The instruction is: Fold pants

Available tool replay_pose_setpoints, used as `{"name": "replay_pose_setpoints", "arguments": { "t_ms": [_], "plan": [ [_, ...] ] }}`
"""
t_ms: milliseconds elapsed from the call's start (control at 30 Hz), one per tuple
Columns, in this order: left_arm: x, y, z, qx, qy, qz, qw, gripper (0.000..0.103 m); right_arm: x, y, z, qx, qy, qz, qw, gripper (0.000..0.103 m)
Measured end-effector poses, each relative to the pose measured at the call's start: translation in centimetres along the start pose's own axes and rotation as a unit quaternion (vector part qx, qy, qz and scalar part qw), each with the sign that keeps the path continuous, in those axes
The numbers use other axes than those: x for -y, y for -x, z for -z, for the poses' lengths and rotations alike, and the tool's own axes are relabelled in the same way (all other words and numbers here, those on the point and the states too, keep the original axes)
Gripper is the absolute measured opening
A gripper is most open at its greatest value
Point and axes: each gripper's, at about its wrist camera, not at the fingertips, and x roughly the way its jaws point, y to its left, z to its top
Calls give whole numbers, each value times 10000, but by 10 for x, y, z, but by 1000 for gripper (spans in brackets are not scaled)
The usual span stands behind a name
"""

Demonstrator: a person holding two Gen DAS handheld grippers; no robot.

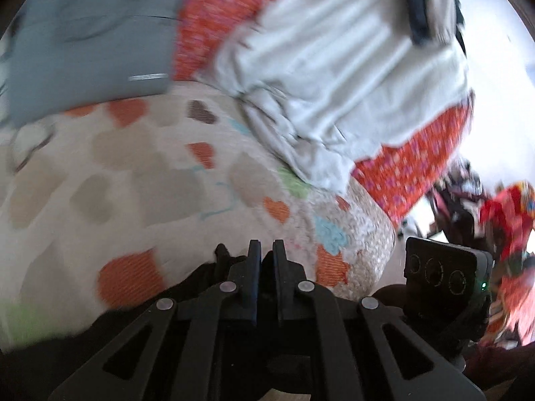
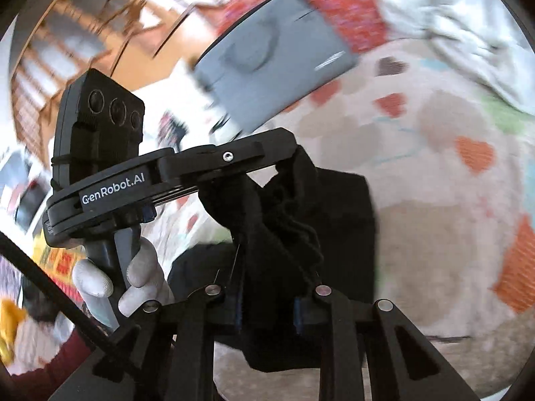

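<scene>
The black pants (image 2: 334, 220) hang bunched over the heart-patterned bedspread (image 2: 434, 173). In the right wrist view my right gripper (image 2: 267, 304) is shut on a fold of the pants near the bottom. My left gripper (image 2: 284, 163) comes in from the left there, held by a gloved hand (image 2: 140, 274), and is shut on the pants' upper edge. In the left wrist view my left gripper (image 1: 266, 250) has its jaws nearly together, with black pants fabric (image 1: 207, 277) showing just to their left. The right gripper's camera block (image 1: 444, 270) shows at the right.
A grey folded garment (image 1: 90, 40) lies at the far left of the bed and a white garment (image 1: 334, 77) lies crumpled on a red patterned cloth (image 1: 418, 167). The bed edge drops off at the right, with a cluttered floor (image 1: 501, 234) beyond. The grey garment also shows in the right wrist view (image 2: 274, 56).
</scene>
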Motion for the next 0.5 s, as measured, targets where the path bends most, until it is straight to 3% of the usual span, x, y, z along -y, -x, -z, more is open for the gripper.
{"name": "replay_pose_setpoints", "arguments": {
  "t_ms": [233, 367, 400, 467, 500],
  "plan": [
    [-65, 39, 50, 380, 944, -251, 9945, 7, -42, -63, 19, -769, 608, 96, 9951, 23],
    [-91, 49, 74, 601, 1450, -450, 9866, 8, -48, -92, 28, -1132, 865, 185, 9896, 24],
    [-98, 51, 78, 648, 1587, -441, 9842, 10, -48, -99, 30, -1209, 949, 280, 9877, 27],
    [-109, 59, 87, 751, 1831, -340, 9796, 24, -49, -110, 38, -1310, 1090, 462, 9843, 33],
    [-114, 65, 91, 847, 1934, -320, 9769, 37, -48, -115, 38, -1354, 1120, 473, 9833, 42]
  ]
}}
